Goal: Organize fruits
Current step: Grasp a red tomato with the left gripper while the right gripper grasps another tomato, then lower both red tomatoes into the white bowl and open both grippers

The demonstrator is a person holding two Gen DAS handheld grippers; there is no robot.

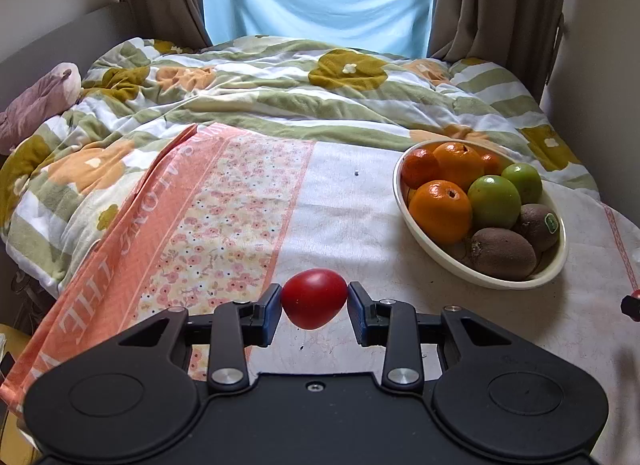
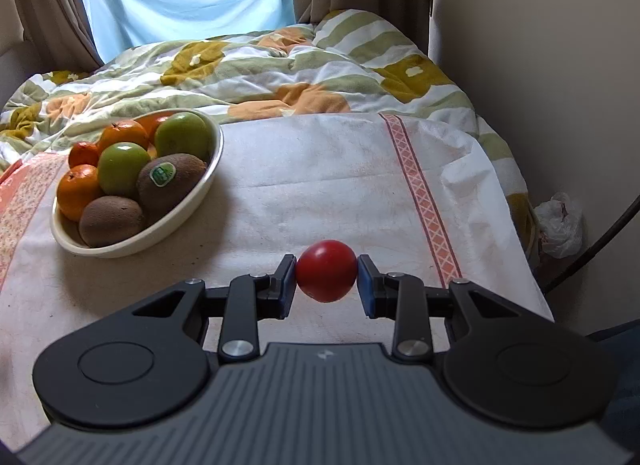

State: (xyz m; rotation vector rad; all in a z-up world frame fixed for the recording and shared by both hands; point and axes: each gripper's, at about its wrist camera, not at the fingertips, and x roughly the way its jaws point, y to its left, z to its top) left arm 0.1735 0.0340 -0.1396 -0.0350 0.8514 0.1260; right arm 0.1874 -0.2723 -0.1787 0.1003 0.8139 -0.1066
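Note:
My left gripper (image 1: 314, 305) is shut on a red tomato (image 1: 314, 298), held over the cloth-covered table. My right gripper (image 2: 327, 279) is shut on a second red tomato (image 2: 327, 270), also above the cloth. A cream oval bowl (image 1: 448, 261) stands ahead and right of the left gripper; in the right wrist view the bowl (image 2: 160, 235) is ahead and left. It holds oranges (image 1: 441, 211), green apples (image 1: 494, 201) and brown kiwis (image 1: 502, 253). The right gripper's tip shows at the right edge of the left wrist view (image 1: 632, 305).
A white tablecloth (image 2: 320, 185) with an orange floral band (image 1: 208, 225) covers the table. A rumpled green, white and orange quilt (image 1: 260, 89) lies on the bed beyond. A wall, a cable and a plastic bag (image 2: 560, 225) are to the right.

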